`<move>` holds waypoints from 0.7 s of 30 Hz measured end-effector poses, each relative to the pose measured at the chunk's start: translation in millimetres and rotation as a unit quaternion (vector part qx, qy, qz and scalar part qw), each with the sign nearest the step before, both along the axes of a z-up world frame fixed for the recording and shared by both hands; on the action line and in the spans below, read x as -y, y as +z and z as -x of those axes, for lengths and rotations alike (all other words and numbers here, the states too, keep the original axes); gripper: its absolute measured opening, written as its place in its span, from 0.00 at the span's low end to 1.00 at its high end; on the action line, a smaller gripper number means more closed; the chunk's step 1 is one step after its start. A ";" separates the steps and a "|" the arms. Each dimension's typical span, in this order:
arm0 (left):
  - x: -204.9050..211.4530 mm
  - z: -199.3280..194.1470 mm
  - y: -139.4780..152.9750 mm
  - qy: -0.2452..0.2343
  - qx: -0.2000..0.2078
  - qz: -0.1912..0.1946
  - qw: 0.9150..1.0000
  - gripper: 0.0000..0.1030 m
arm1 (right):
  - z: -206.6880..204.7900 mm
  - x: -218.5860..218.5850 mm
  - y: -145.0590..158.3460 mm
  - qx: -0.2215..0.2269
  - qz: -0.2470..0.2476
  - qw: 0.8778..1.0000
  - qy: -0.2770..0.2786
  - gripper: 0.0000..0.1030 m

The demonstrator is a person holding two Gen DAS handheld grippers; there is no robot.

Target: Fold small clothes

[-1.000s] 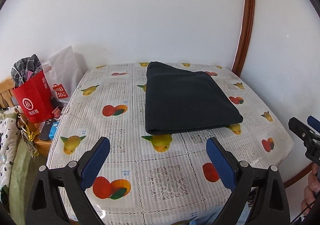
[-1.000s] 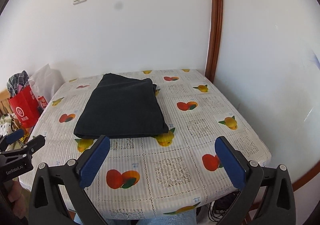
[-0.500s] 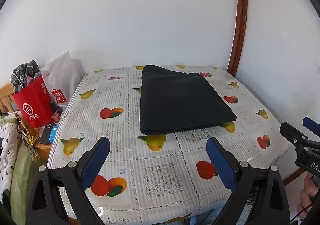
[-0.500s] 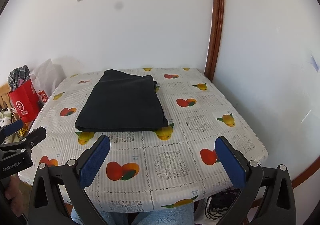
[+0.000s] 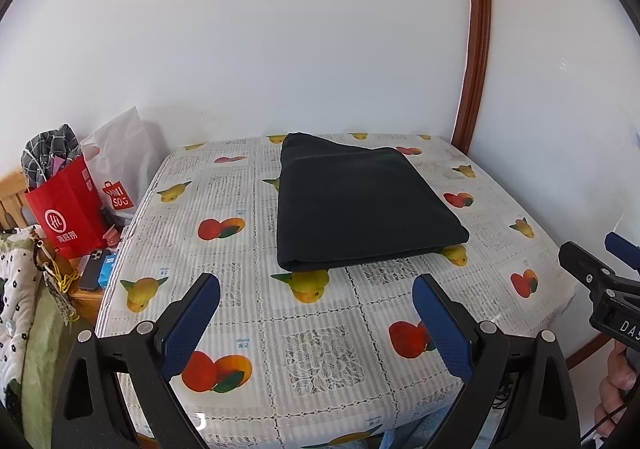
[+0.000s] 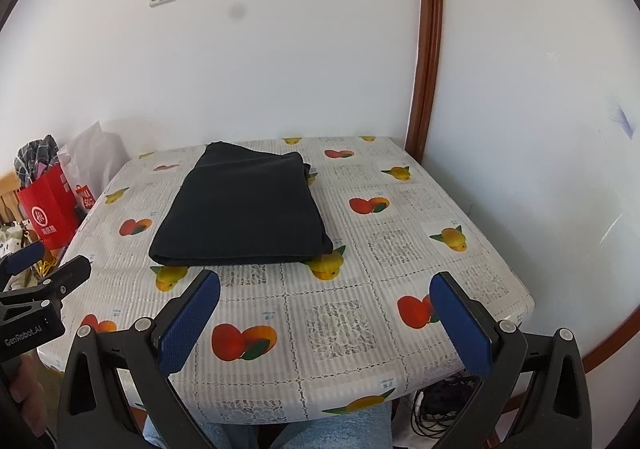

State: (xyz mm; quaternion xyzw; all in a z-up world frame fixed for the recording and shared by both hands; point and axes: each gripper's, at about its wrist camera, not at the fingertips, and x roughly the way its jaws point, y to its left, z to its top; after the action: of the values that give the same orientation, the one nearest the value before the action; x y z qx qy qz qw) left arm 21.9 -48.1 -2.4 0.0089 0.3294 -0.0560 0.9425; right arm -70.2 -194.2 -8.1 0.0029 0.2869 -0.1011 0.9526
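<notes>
A dark navy garment (image 5: 360, 205) (image 6: 244, 209) lies folded into a flat rectangle on the far half of the table, over a fruit-print tablecloth (image 5: 320, 337) (image 6: 340, 325). My left gripper (image 5: 316, 313) hangs open above the near table edge, well short of the garment, with nothing between its blue pads. My right gripper (image 6: 324, 313) is also open and empty, held back over the near edge. Each gripper shows at the side of the other's view: the right one (image 5: 596, 261), the left one (image 6: 44, 269).
Left of the table stand a red paper bag (image 5: 68, 209) with checked cloth in it, a white shopping bag (image 5: 120, 165) and a wooden stool with phones (image 5: 96, 273). White walls and a brown wooden trim (image 6: 424, 61) close the far and right sides. Cables (image 6: 436, 409) lie on the floor.
Both grippers have drawn back and up from the table, so the folded garment looks farther away. Neither gripper's opening has changed and the garment has not moved.
</notes>
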 end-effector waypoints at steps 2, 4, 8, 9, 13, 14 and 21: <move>-0.4 -0.4 -0.8 0.002 -0.001 -0.001 1.000 0.95 | 0.9 -0.7 0.2 0.002 0.001 1.000 0.000 1.00; -0.5 -1.1 -1.7 0.002 -0.003 0.002 1.000 0.95 | 1.0 -0.7 -0.2 0.000 0.003 1.000 0.002 1.00; -0.6 -1.1 -2.5 0.001 -0.003 0.002 1.000 0.95 | 0.5 -0.9 0.1 -0.001 0.002 1.000 0.002 1.00; 0.0 -1.3 -2.4 0.003 -0.004 0.002 1.000 0.95 | 0.5 -1.2 0.0 0.000 0.002 1.000 0.002 1.00; -0.2 -2.2 -3.5 0.003 -0.007 0.005 1.000 0.95 | 0.3 -1.4 -1.5 -0.002 0.005 1.000 0.002 1.00; -0.3 -1.9 -3.3 0.003 -0.007 0.005 1.000 0.95 | 0.3 -1.5 -1.7 -0.002 0.004 1.000 0.002 1.00; -4.2 -0.9 -2.6 0.005 -0.006 0.008 1.000 0.95 | 0.6 -2.1 -2.5 -0.003 0.004 1.000 0.000 1.00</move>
State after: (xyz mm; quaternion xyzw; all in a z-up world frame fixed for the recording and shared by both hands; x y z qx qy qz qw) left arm 22.7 -43.9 -4.9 -0.0002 0.3343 -0.0538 0.9409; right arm -70.8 -192.2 -10.7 -0.0010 0.2898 -0.1026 0.9516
